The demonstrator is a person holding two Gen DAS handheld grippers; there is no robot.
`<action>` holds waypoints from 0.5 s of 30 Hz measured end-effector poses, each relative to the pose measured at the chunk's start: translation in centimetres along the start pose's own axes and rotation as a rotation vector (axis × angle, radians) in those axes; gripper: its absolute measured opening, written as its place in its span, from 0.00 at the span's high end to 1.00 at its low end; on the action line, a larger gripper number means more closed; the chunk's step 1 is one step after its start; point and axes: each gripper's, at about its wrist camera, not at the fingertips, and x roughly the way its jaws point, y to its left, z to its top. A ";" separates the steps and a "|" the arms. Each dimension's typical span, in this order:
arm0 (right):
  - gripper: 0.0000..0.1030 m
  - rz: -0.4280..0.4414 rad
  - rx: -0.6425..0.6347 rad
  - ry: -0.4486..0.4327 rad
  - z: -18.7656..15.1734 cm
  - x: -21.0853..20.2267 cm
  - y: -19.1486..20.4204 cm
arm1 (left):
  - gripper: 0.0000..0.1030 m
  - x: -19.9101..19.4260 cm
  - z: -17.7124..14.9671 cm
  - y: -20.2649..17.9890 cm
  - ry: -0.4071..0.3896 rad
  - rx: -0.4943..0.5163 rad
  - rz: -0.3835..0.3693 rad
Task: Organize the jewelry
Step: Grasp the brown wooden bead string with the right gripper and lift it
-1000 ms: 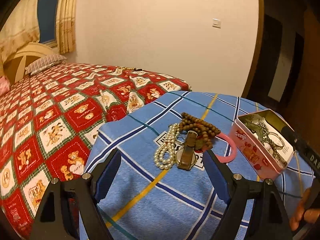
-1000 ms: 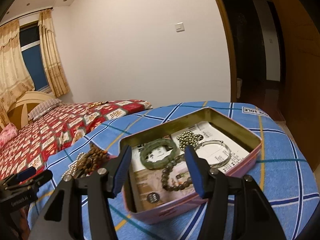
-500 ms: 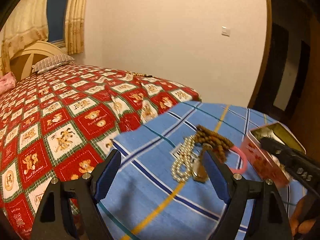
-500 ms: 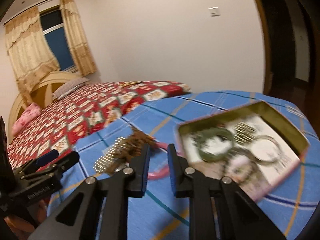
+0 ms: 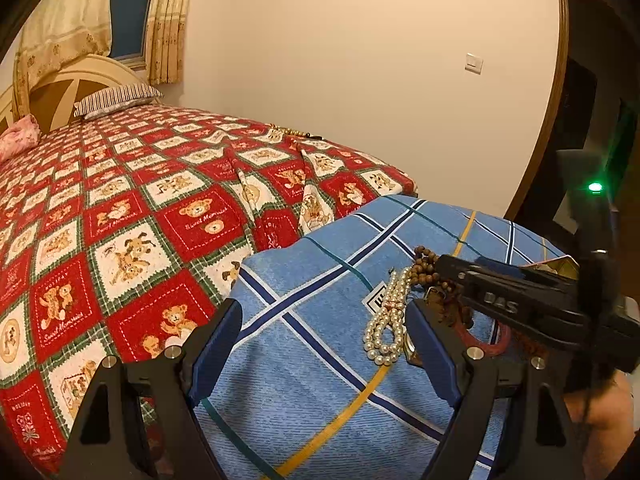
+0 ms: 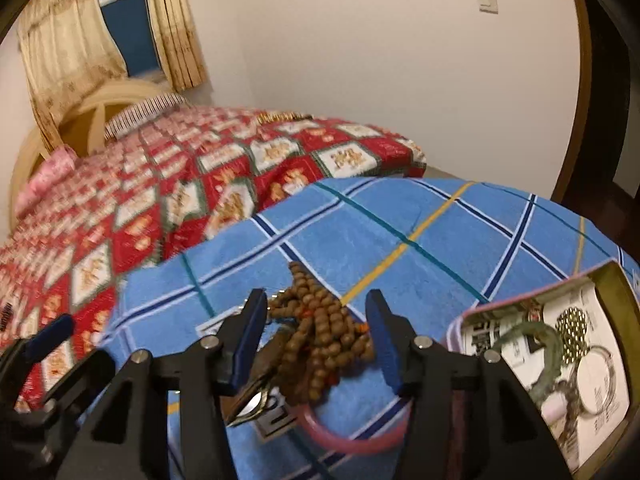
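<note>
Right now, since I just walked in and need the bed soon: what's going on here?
Someone with a handheld gripper in each hand is sorting jewelry on a blue plaid cloth. The right gripper is open, its fingers either side of a wooden bead strand in the loose pile, not gripping it. The left gripper is open too, holding nothing, beside the pearl strand. A pink bangle and a watch also remain loose. The tin on the right already holds several bracelets.
</note>
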 end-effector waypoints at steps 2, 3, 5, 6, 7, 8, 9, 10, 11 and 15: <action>0.59 -0.009 -0.007 0.037 0.2 1.2 0.1 | 0.19 0.1 0.0 0.0 0.006 -0.005 -0.002; 0.60 -0.018 -0.005 0.060 0.2 1.8 0.0 | 0.19 0.1 0.0 0.1 0.009 -0.008 -0.004; 0.60 -0.027 0.003 0.087 0.0 2.5 -0.3 | 0.19 0.2 0.0 0.2 0.014 -0.013 -0.006; 0.60 -0.019 0.005 0.087 -0.2 2.7 -0.4 | 0.19 0.3 0.0 0.2 0.018 -0.015 -0.006; 0.60 -0.018 0.003 0.086 -0.2 2.7 -0.4 | 0.19 0.4 0.0 0.2 0.021 -0.016 -0.004; 0.60 -0.016 0.000 0.088 -0.3 2.7 -0.3 | 0.19 0.4 0.0 0.2 0.025 -0.015 -0.001; 0.60 -0.004 -0.003 0.107 -0.3 2.8 -0.4 | 0.19 0.5 -0.1 0.2 0.026 -0.014 0.001; 0.60 0.010 0.000 0.121 -0.3 2.9 -0.4 | 0.19 0.4 -0.1 0.1 0.026 -0.013 0.002; 0.61 0.020 0.000 0.131 -0.3 2.9 -0.5 | 0.19 0.4 -0.1 0.1 0.024 -0.010 0.003; 0.72 0.046 0.010 0.133 -0.6 2.0 -0.8 | 0.19 0.4 -0.1 -0.1 0.023 0.000 0.016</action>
